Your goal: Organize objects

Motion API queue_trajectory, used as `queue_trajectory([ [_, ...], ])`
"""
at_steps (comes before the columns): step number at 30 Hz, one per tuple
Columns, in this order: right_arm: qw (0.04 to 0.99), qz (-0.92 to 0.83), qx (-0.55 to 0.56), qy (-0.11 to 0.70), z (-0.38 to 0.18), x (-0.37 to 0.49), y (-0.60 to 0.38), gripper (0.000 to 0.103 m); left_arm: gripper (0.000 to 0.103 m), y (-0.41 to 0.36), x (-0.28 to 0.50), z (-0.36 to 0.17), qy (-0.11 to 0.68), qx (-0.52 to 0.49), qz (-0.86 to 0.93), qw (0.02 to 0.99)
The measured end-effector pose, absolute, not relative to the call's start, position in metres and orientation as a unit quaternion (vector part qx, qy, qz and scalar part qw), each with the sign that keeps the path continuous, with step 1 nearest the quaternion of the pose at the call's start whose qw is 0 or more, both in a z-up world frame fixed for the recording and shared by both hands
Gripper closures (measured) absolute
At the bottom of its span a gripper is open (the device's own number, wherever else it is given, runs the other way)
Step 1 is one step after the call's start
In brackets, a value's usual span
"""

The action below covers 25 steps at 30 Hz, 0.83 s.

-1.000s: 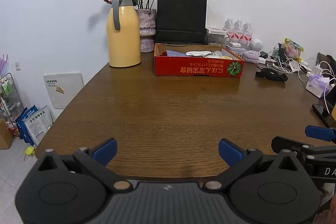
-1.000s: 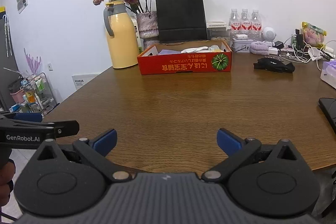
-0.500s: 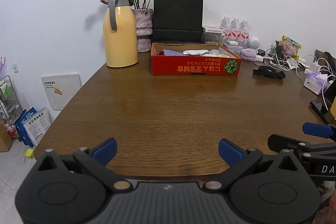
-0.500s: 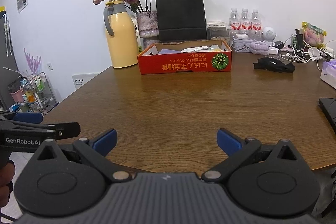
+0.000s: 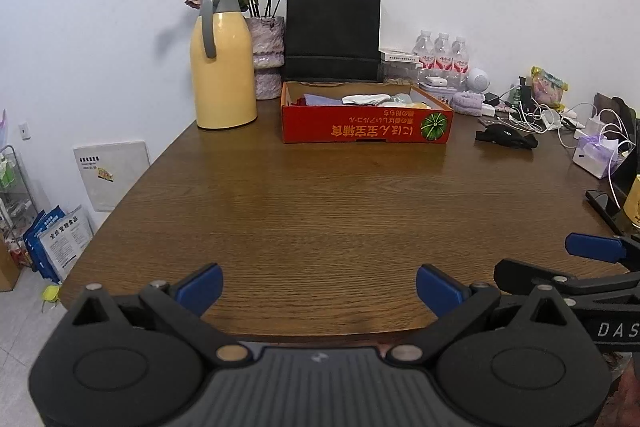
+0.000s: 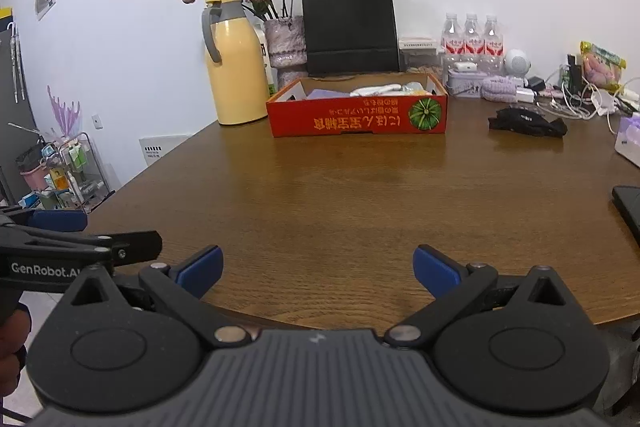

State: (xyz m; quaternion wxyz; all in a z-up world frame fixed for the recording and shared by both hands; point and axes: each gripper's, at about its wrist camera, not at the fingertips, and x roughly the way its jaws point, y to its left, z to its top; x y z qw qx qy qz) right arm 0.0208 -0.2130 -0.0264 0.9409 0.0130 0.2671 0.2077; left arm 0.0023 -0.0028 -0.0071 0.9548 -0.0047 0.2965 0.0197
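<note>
At the table (image 5: 320, 211) edge, left gripper (image 5: 319, 287) and right gripper (image 6: 318, 269) both wide, empty, rack (image 6: 68, 171) only in right view

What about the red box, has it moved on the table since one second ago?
No. The red box keeps the same narrow gap beside the yellow thermos and still stands before the black bag.

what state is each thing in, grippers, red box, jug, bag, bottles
left gripper: open, empty
right gripper: open, empty
red box: open-topped, holds items
jug: upright, lid on
bag: upright
bottles: upright, capped
</note>
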Motion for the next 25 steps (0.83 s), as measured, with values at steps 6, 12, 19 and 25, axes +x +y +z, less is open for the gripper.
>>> queue_trajectory([
  [6,0.941,0.210,0.013,0.264,-0.0261,0.0193,-0.2124,0.000,0.000,-0.0035,0.0015,-0.0057,0.294,0.000,0.021,0.956],
  [12,0.944,0.202,0.016,0.262,-0.0258,0.0201,-0.2158,0.000,0.000,-0.0059,0.0011,-0.0080,0.295,0.006,0.015,0.955],
  [19,0.944,0.200,0.016,0.262,-0.0266,0.0206,-0.2177,0.000,0.000,-0.0060,0.0005,-0.0098,0.295,0.005,0.011,0.955],
  [25,0.944,0.201,0.016,0.263,-0.0261,0.0218,-0.2184,0.000,0.000,-0.0054,0.0016,-0.0109,0.297,0.001,0.008,0.955],
])
